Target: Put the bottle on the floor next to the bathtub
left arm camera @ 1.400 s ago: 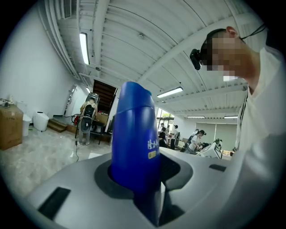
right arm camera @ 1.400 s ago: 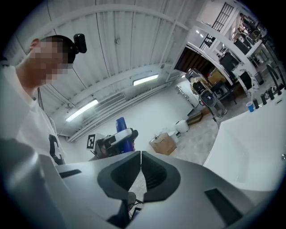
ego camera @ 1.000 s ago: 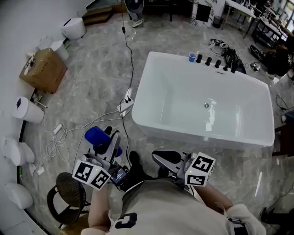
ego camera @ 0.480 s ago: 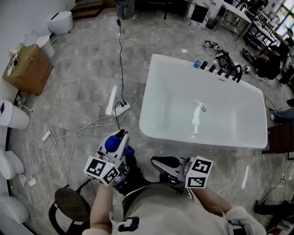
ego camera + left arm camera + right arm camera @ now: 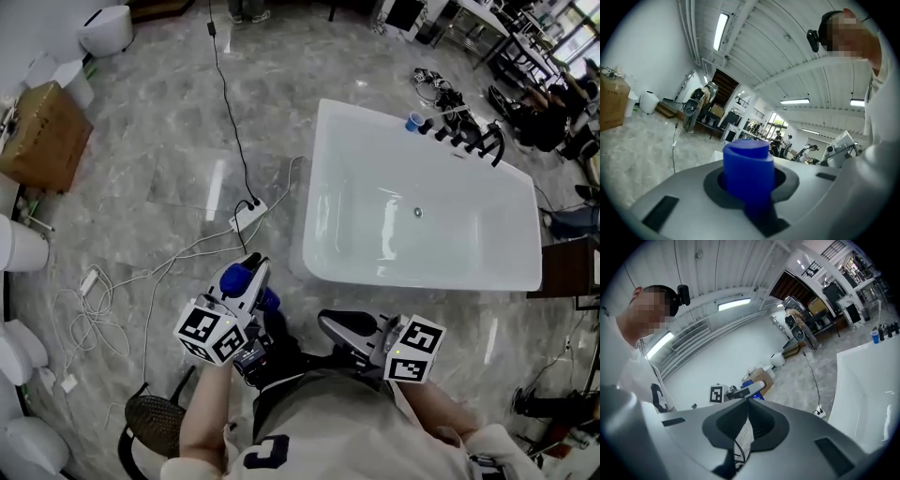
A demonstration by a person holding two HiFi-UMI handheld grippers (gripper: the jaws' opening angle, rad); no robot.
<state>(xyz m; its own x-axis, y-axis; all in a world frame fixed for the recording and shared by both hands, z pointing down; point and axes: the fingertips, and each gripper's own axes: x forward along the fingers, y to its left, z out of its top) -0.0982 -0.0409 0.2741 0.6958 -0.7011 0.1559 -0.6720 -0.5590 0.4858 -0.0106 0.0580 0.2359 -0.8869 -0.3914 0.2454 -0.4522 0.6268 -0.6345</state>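
As my left gripper (image 5: 255,277) eases its jaws apart, the blue bottle (image 5: 746,173) sits between them with the pads on it, above the floor (image 5: 178,141) near the white bathtub's (image 5: 337,187) near-left corner. My right gripper's (image 5: 330,324) jaws are pressed together. A blue cup (image 5: 413,121) stands on the tub's far rim.

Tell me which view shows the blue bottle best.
The left gripper view: the bottle fills the centre, between the jaws of the left gripper, which are opening slightly. The head view shows only bits of blue around that gripper. The right gripper view shows just a far-off blue sliver beside it.
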